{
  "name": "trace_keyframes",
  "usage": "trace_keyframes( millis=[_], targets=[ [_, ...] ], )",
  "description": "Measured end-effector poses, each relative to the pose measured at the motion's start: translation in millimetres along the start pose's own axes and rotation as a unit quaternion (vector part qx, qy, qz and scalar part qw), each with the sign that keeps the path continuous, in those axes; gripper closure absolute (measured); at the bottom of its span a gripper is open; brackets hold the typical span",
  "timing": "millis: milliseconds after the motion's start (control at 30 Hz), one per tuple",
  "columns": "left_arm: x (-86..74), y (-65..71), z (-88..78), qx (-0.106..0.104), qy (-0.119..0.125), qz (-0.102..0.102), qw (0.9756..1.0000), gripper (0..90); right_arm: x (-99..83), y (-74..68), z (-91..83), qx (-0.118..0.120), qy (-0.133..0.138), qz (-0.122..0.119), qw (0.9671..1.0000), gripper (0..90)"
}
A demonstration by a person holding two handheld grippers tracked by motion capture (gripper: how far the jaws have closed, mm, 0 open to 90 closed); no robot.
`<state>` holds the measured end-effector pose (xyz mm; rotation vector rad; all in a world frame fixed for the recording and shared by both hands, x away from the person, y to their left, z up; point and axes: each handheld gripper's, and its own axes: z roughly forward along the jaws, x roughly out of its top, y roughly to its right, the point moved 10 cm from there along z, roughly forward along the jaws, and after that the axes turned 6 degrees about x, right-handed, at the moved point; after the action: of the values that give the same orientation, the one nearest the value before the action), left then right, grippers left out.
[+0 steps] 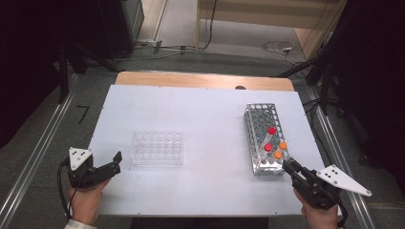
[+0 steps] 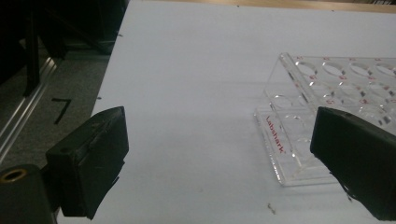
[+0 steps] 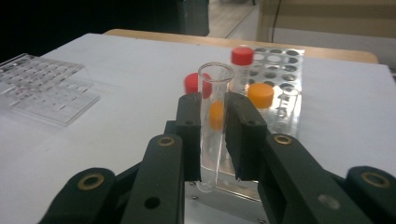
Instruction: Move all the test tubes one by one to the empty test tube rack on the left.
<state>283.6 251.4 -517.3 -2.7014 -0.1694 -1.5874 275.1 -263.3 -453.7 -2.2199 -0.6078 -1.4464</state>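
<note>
My right gripper [image 3: 214, 135] is shut on a clear, uncapped glass tube [image 3: 212, 93], held upright just above the near end of a metal tube rack [image 3: 293, 70]. Behind the held tube, red-capped tubes [image 3: 242, 56] and an orange-capped tube [image 3: 260, 94] stand in that rack. From above, the right gripper [image 1: 288, 164] is at the near end of the rack [image 1: 250, 138]. My left gripper [image 1: 116, 162] stands open with nothing between its jaws, just left of a clear plastic rack [image 1: 157, 148]. That clear rack [image 2: 327, 88] lies ahead and right of the left gripper [image 2: 219, 126].
The white table top [image 1: 205, 109] has a wooden strip [image 1: 200, 80] along its far edge. Metal rails run on the floor at both sides. Cables lie on the floor beyond the table. The clear rack [image 3: 42, 88] lies far left of the right gripper.
</note>
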Motion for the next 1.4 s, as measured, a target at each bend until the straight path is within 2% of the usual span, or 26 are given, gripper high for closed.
trace_keyframes(
  millis=[233, 333, 367, 500, 633, 667, 700, 733, 767, 800, 933, 1000, 1033, 1167, 1333, 1367, 1400],
  targets=[
    [4.8, 15.2, -0.8, -0.019, 0.004, 0.008, 0.9998, 4.9, -1.3, -21.7, 16.5, 0.034, -0.015, -0.008, 0.9993, 73.7],
    [6.7, 20.0, -1.2, -0.026, 0.005, 0.003, 0.9996, 5.1, -1.9, -30.5, 24.7, 0.045, -0.019, -0.012, 0.9987, 73.7],
    [8.6, 25.0, -1.8, -0.036, 0.005, -0.001, 0.9993, 5.4, -2.4, -33.8, 28.2, 0.048, -0.021, -0.014, 0.9985, 73.7],
    [12.7, 31.4, -3.1, -0.045, 0.008, -0.001, 0.9989, 6.3, -7.6, -48.6, 42.8, 0.065, -0.037, -0.025, 0.9969, 73.7],
    [18.3, 41.8, -6.0, -0.058, 0.014, 0.003, 0.9982, 6.3, -9.4, -57.9, 57.0, 0.076, -0.047, -0.033, 0.9954, 73.7],
    [20.3, 48.5, -7.8, -0.066, 0.015, 0.010, 0.9977, 6.3, -10.2, -60.2, 60.5, 0.079, -0.050, -0.032, 0.9951, 73.7],
    [20.3, 48.5, -7.8, -0.066, 0.015, 0.010, 0.9977, 6.4, -11.4, -62.4, 64.5, 0.080, -0.053, -0.034, 0.9948, 73.7],
    [22.6, 56.3, -10.0, -0.073, 0.020, 0.017, 0.9970, 6.7, -12.7, -65.0, 68.0, 0.083, -0.058, -0.036, 0.9943, 73.7],
    [22.6, 56.3, -10.0, -0.073, 0.020, 0.017, 0.9970, 6.8, -13.3, -67.8, 71.6, 0.085, -0.059, -0.040, 0.9938, 73.7],
    [23.4, 60.2, -11.4, -0.078, 0.020, 0.023, 0.9965, 6.8, -13.3, -67.8, 71.6, 0.085, -0.059, -0.040, 0.9938, 73.7],
    [27.6, 77.3, -15.9, -0.090, 0.030, 0.042, 0.9947, 6.8, -11.5, -82.4, 84.3, 0.099, -0.064, -0.049, 0.9918, 73.7],
    [29.2, 90.5, -18.0, -0.105, 0.030, 0.051, 0.9927, 6.8, -10.4, -87.7, 88.6, 0.105, -0.064, -0.054, 0.9909, 73.7],
    [29.2, 90.5, -18.0, -0.105, 0.030, 0.051, 0.9927, 6.8, -10.1, -90.1, 90.5, 0.107, -0.064, -0.055, 0.9906, 73.7],
    [31.3, 107.5, -19.5, -0.124, 0.032, 0.058, 0.9901, 7.7, -9.5, -96.1, 95.9, 0.111, -0.067, -0.058, 0.9899, 73.7],
    [33.8, 137.0, -21.4, -0.160, 0.026, 0.071, 0.9842, 9.3, -5.2, -107.4, 106.6, 0.120, -0.064, -0.066, 0.9886, 73.7],
    [34.3, 150.6, -21.5, -0.171, 0.024, 0.078, 0.9818, 9.3, -4.8, -109.9, 108.7, 0.121, -0.064, -0.068, 0.9883, 73.7],
    [34.3, 150.6, -21.5, -0.171, 0.024, 0.078, 0.9818, 9.3, -4.7, -112.5, 111.1, 0.121, -0.064, -0.074, 0.9878, 73.7]
  ],
)
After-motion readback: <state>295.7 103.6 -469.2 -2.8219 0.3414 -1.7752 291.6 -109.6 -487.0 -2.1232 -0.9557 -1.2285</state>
